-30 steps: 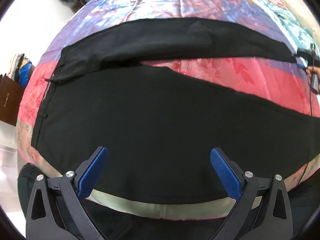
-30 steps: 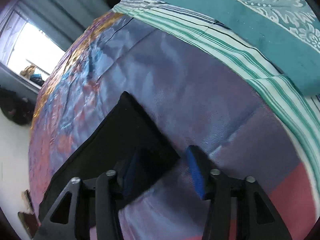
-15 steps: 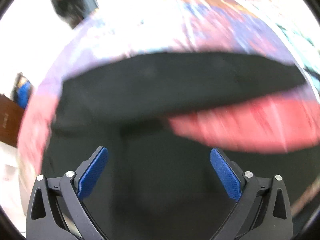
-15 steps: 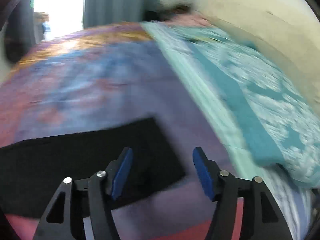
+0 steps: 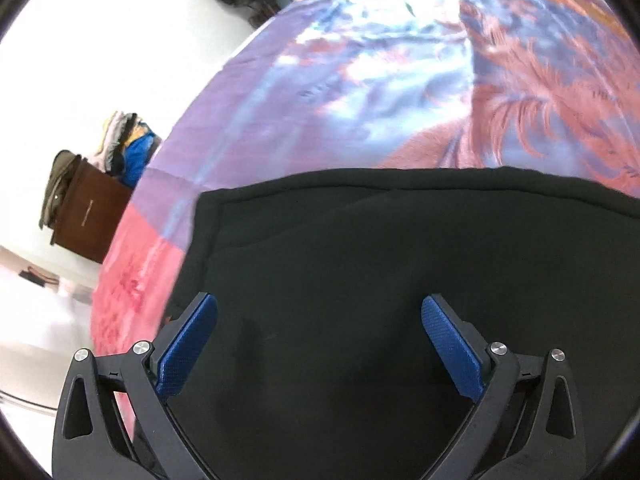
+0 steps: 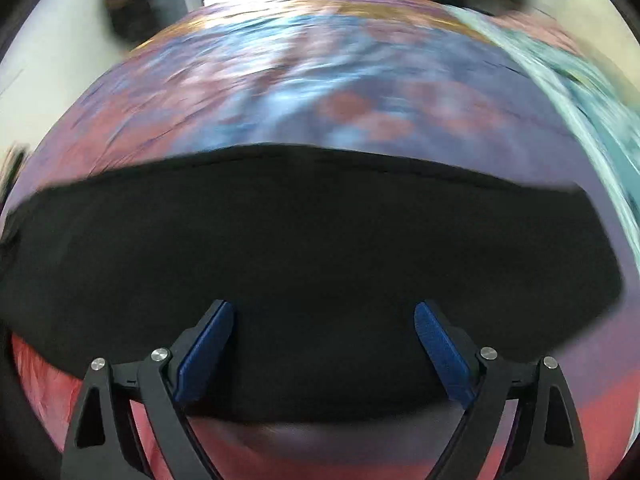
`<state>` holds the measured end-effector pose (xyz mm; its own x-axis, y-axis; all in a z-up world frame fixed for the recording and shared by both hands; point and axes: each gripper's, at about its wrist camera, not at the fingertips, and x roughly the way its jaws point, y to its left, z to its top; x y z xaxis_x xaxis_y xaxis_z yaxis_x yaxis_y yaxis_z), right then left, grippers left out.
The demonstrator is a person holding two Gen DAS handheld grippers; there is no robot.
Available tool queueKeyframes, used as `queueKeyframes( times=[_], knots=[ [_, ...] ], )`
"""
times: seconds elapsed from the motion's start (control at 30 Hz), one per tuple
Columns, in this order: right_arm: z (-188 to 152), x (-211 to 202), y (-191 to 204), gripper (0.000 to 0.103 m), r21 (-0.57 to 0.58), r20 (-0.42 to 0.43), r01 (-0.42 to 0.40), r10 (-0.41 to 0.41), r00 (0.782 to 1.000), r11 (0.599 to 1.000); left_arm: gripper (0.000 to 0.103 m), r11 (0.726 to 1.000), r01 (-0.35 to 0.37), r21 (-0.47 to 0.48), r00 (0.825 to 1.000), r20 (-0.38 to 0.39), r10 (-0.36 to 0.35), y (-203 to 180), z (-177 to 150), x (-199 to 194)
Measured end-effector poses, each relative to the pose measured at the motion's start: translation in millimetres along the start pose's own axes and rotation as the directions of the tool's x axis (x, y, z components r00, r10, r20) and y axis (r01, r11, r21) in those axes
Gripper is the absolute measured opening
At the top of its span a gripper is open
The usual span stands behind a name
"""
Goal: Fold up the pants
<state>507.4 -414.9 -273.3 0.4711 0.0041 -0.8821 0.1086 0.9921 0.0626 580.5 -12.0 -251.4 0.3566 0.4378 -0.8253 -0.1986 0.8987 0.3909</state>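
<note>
Black pants (image 5: 400, 280) lie flat on the colourful bedspread (image 5: 360, 80). Left gripper (image 5: 320, 340) and right gripper (image 6: 324, 344) hang above them, claws wide apart, holding nothing.

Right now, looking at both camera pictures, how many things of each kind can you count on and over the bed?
Black pants: 1
Patterned bedspread: 1
Grippers, both open: 2, the left gripper and the right gripper
Total: 4

Left claw (image 5: 319, 344) and right claw (image 6: 324, 350) alike: matte black angular arms with triangular cut-outs, silver round screw heads at the joints, and textured blue pads (image 5: 188, 344) lining each finger's inner face.
</note>
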Motion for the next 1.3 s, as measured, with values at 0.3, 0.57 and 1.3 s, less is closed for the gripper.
queueKeyframes(
  times=[0.3,0.57,1.3],
  knots=[
    [-156.7,-147.7,-26.7,0.09,0.104,0.122,-0.129,0.116,0.986,0.986,0.102,0.921,0.342,0.189,0.925,0.104,-0.365,-10.7,-145.2,-106.6],
    [-278.8,-165.0,-165.6,0.09,0.462,-0.061,0.207,-0.202,0.978,0.863,0.103,0.92,0.365,0.143,0.93,-0.008,-0.367,-6.1,-220.2,-93.7],
    [1.8,-48.6,-180.8,0.09,0.218,0.021,0.117,-0.124,0.992,0.969,0.103,0.944,0.308,-0.121,0.943,0.168,-0.286,-4.1,-79.2,0.0]
  ],
)
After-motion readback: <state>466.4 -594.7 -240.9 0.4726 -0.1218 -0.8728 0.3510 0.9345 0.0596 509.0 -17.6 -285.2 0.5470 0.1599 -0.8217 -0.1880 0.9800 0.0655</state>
